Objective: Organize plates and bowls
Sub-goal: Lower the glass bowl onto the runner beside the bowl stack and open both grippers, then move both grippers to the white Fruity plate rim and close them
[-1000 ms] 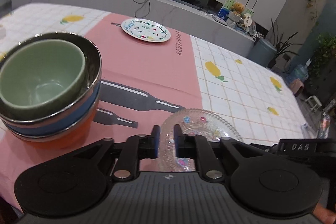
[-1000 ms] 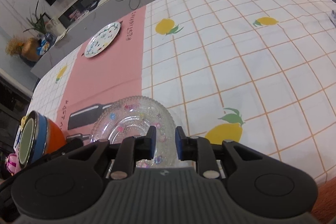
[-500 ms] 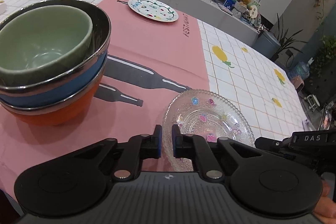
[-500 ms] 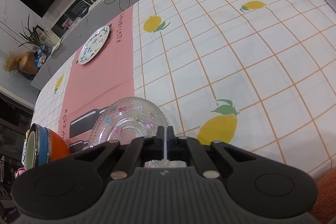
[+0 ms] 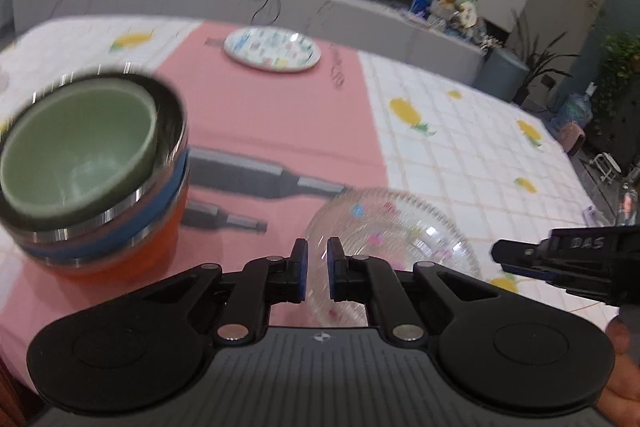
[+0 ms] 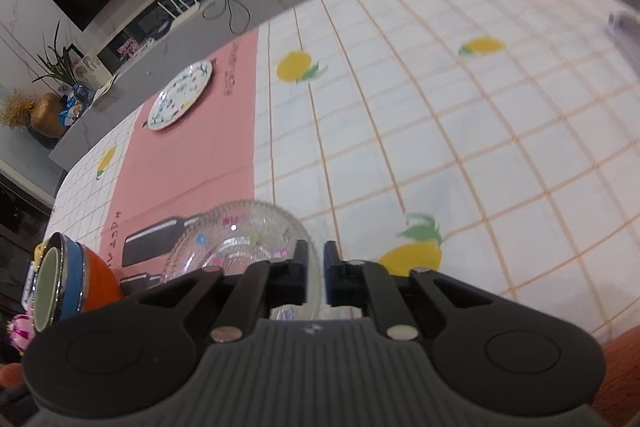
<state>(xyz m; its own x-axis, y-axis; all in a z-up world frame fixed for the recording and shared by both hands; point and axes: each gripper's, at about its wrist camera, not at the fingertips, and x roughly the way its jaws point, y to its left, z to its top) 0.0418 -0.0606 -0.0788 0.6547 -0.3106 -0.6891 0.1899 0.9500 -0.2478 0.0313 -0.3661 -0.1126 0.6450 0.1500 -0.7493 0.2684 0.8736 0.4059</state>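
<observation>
Currently you are pinching the near rim of the glass plate [image 6: 240, 243] in the right gripper [image 6: 315, 277], jaws nearly closed, plate apparently lifting off the worktop [image 6: 460, 131]. Left gripper [image 5: 317, 269] is hovering slightly parted, holding nothing. Likely you are carrying it toward the floral plate [image 5: 272, 49]; stacked bowls [image 5: 92, 167] are sitting left.
</observation>
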